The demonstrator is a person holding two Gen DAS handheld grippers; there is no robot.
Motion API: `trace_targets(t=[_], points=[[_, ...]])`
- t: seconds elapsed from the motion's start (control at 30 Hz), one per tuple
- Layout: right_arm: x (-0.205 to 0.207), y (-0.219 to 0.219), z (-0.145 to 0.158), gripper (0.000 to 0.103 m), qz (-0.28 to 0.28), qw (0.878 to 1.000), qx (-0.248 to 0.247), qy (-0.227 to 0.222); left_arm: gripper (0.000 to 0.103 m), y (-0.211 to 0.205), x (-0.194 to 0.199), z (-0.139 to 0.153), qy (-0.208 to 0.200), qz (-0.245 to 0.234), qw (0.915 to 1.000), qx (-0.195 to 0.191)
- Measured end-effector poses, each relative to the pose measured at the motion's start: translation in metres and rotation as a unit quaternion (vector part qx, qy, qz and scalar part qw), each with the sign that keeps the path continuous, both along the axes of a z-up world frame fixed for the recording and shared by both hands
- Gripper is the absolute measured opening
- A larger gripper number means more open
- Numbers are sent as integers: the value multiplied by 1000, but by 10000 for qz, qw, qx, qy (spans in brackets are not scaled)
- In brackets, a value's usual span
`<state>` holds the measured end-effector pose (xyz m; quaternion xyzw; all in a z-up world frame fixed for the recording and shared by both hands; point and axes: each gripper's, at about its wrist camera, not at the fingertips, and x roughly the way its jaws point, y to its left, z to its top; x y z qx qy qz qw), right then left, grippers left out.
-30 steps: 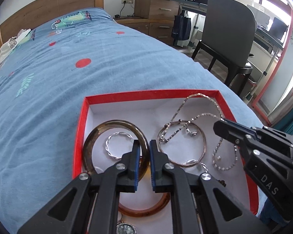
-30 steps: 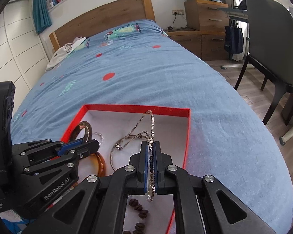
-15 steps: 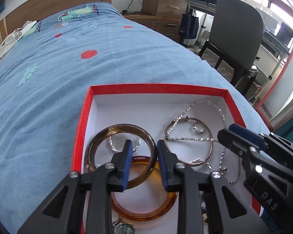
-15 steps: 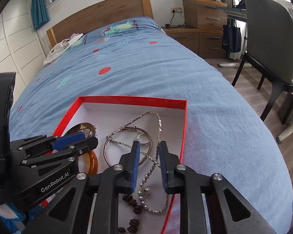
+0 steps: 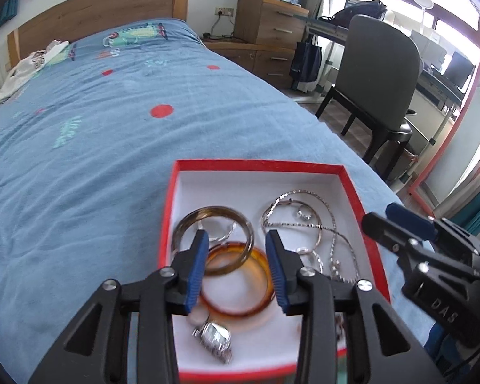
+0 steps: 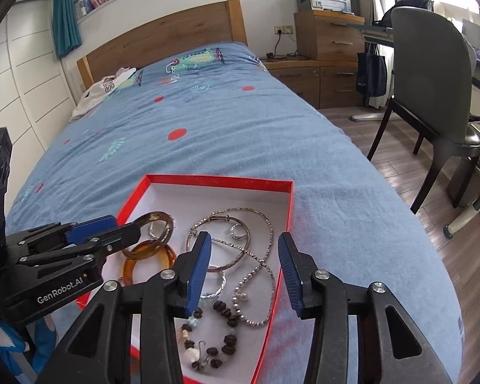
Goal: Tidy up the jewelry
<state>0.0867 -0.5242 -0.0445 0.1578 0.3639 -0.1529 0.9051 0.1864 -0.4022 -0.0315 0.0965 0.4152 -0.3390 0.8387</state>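
Note:
A red-rimmed white box (image 5: 259,164) (image 6: 217,179) lies on the blue bed. It holds a dark brown bangle (image 5: 214,212), an amber bangle (image 5: 259,265) (image 6: 144,249), a silver chain necklace (image 5: 332,224) (image 6: 265,249), a thin metal bangle (image 6: 240,256), a small ring (image 6: 235,229), a watch (image 5: 214,339) and a dark bead bracelet (image 6: 224,332). My left gripper (image 5: 236,268) is open and empty above the bangles. My right gripper (image 6: 244,270) is open and empty above the necklace.
The blue bedspread (image 6: 208,121) stretches away to a wooden headboard (image 6: 163,38) with a white garment (image 6: 105,89) near it. A grey chair (image 6: 432,73), drawers (image 6: 329,32) and wooden floor (image 6: 432,208) lie to the right of the bed.
Both grippers have opened wide and pulled back and up from the box. The necklace was let go by the right gripper and now lies in the box.

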Motion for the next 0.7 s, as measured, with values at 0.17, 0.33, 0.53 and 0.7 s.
trace_targets(t=[0.17,0.33,0.53,0.7], points=[[-16,21,23,49,85,9999,-64,-103,40,34,-21,22,-208,314,9992,116],[-37,53,46,54,274,9994,-127,-189,40,79,-46,47,-411,689,9967,159],[-69,102,68,60,424,9985,-163,-290,41,138,-86,72,-559,1140,9918,133],[-93,145,85,75,544,9974,-264,-389,41,188,-121,89,-761,1499,9856,158]])
